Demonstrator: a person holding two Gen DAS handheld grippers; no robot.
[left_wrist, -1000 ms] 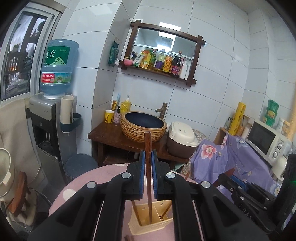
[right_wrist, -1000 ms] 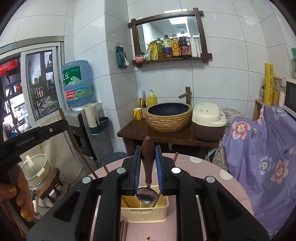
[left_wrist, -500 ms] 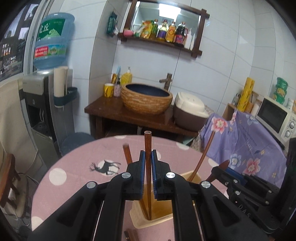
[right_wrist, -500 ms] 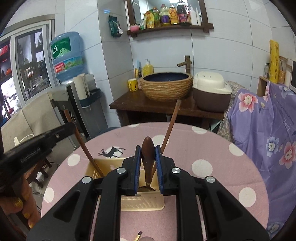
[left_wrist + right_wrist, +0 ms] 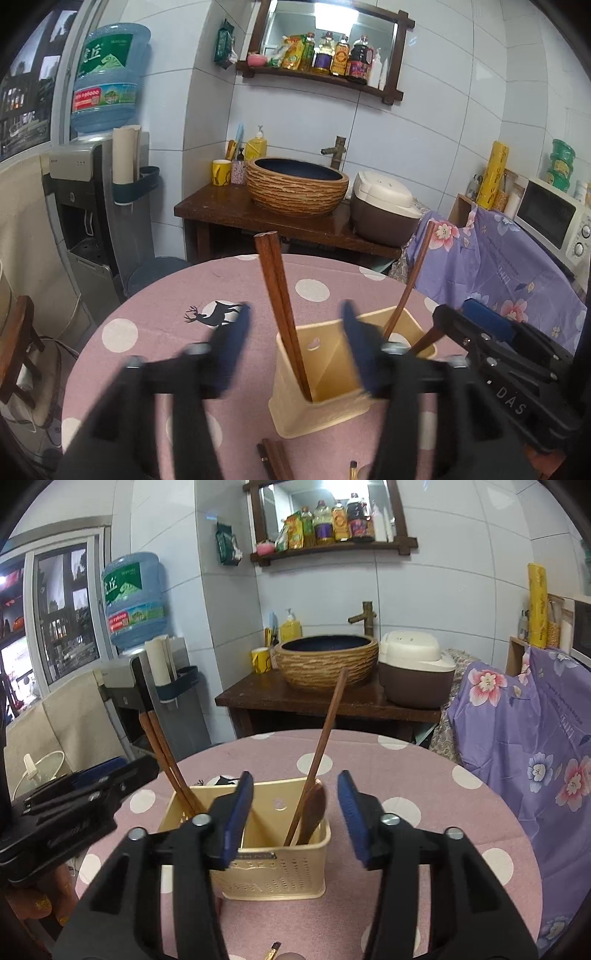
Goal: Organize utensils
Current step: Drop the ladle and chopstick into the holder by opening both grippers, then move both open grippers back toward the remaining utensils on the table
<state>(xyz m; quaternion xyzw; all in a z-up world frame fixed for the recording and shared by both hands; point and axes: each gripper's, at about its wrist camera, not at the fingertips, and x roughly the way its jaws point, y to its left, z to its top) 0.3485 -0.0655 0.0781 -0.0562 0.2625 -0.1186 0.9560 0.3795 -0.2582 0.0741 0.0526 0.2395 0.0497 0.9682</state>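
Pink dotted table (image 5: 369, 760), cream caddy (image 5: 280, 871): chopsticks (image 5: 166, 760) left compartment, spoon (image 5: 314, 808) right.

- Cream perforated plastic utensil basket (image 5: 273, 867): matt, just ahead of the right hand-held gripper (image 5: 295, 814).
- Dark brown wooden chopsticks (image 5: 282, 314): smooth, faintly glossy.
- Brown wooden spoon (image 5: 313, 810): polished.
- Pink polka-dot cloth on the counter (image 5: 424, 786): matt.

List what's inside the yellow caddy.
In the caddy: two chopsticks in the left compartment; a third chopstick and a wooden spoon in the right. Walls hide their lower ends.
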